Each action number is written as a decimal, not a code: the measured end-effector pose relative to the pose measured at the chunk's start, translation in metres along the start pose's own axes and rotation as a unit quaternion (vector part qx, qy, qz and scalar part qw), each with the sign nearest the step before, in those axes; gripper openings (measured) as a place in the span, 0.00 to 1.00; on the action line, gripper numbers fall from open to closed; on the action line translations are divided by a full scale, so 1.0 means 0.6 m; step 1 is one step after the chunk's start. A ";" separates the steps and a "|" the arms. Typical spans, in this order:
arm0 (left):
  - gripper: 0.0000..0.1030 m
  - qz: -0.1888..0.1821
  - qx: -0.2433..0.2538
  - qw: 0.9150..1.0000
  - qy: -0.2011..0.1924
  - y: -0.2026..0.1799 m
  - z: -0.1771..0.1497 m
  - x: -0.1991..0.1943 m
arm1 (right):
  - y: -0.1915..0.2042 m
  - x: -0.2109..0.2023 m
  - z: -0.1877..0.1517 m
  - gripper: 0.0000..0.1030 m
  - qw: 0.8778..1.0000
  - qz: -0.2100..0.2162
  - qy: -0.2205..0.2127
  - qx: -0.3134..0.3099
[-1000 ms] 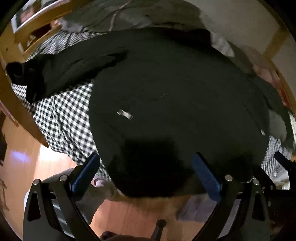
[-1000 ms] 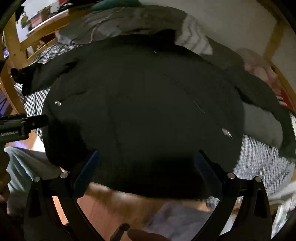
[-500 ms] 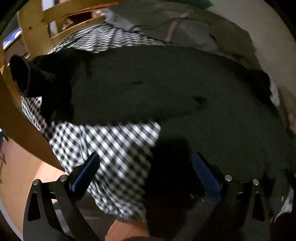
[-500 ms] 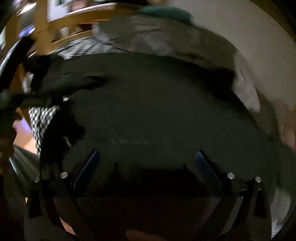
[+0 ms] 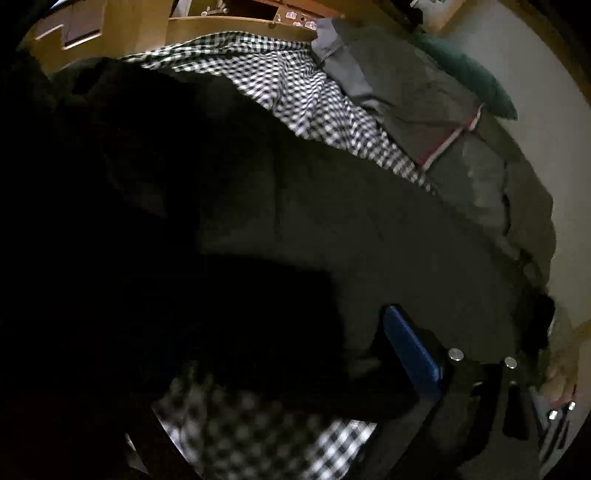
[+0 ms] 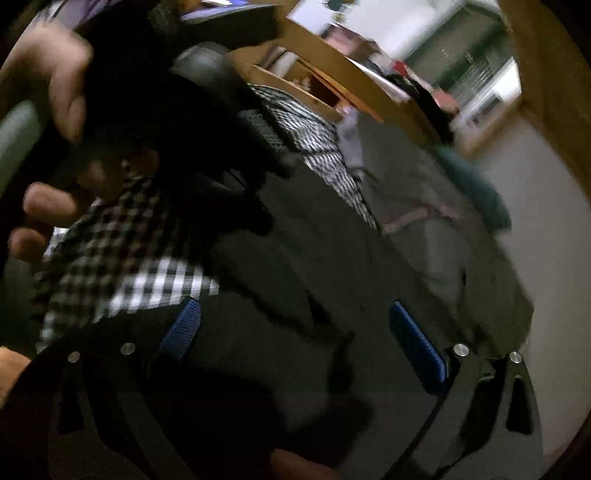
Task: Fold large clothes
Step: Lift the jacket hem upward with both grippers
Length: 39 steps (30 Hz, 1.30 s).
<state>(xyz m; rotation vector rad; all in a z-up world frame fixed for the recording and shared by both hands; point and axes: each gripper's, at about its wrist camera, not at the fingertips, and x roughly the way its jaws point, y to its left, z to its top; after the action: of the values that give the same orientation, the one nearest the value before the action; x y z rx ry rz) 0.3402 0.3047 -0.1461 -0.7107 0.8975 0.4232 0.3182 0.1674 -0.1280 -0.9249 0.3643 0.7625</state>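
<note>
A large black garment (image 5: 332, 240) lies spread over a black-and-white checked bedsheet (image 5: 303, 92). It also shows in the right wrist view (image 6: 332, 266). My left gripper (image 5: 280, 354) hovers low over a garment edge near the bed's front. Only its right blue pad (image 5: 410, 347) shows; the left finger is lost in dark cloth and shadow. My right gripper (image 6: 295, 336) is open, its blue pads (image 6: 417, 343) wide apart just above the black cloth, holding nothing. The left hand and its gripper body (image 6: 166, 122) show at upper left in the right wrist view.
A grey blanket (image 5: 461, 147) and a green pillow (image 5: 476, 85) lie along the white wall (image 5: 546, 147). A wooden bed frame (image 5: 229, 26) runs behind the sheet. The checked sheet (image 6: 122, 266) shows bare at the garment's left in the right wrist view.
Both grippers have swung left and dropped closer to the garment. The left one has moved from the bed's front edge onto the dark cloth. Both views now face the headboard end.
</note>
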 end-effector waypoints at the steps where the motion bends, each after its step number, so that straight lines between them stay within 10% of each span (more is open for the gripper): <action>1: 0.95 -0.009 0.001 1.000 -0.003 -0.001 0.011 0.000 | 0.004 0.013 0.012 0.97 1.000 0.002 -0.007 -0.010; 6: 0.95 -0.052 0.019 0.998 -0.003 -0.005 0.073 0.013 | 0.040 0.086 0.071 0.91 0.998 0.027 -0.023 -0.053; 10: 0.78 -0.086 0.037 0.996 -0.015 0.000 0.120 0.021 | 0.042 0.146 0.096 0.31 0.999 0.012 0.027 -0.018; 13: 0.54 -0.081 0.022 0.996 -0.006 0.006 0.127 0.033 | 0.020 0.143 0.089 0.10 1.000 0.014 0.015 0.016; 19: 0.61 -0.156 0.001 0.988 -0.020 -0.014 0.130 0.024 | -0.075 0.119 0.067 0.06 0.993 0.009 -0.012 0.118; 21: 0.76 -0.203 -0.042 0.978 -0.021 -0.005 0.133 0.024 | -0.115 0.118 0.056 0.06 0.986 0.019 -0.014 0.165; 27: 0.77 -0.298 -0.116 0.948 0.003 0.012 0.149 0.027 | -0.163 0.097 0.025 0.05 0.976 0.016 -0.022 0.216; 39: 0.90 -0.316 -0.151 0.935 0.054 -0.005 0.125 0.029 | -0.232 -0.016 -0.006 0.04 0.945 0.002 -0.067 0.320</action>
<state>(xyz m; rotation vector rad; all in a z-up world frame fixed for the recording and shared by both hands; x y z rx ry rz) 0.3935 0.3570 -0.1276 -1.2646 0.6603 -0.0597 0.4128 0.1086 -0.0441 -0.2591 0.4556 0.6447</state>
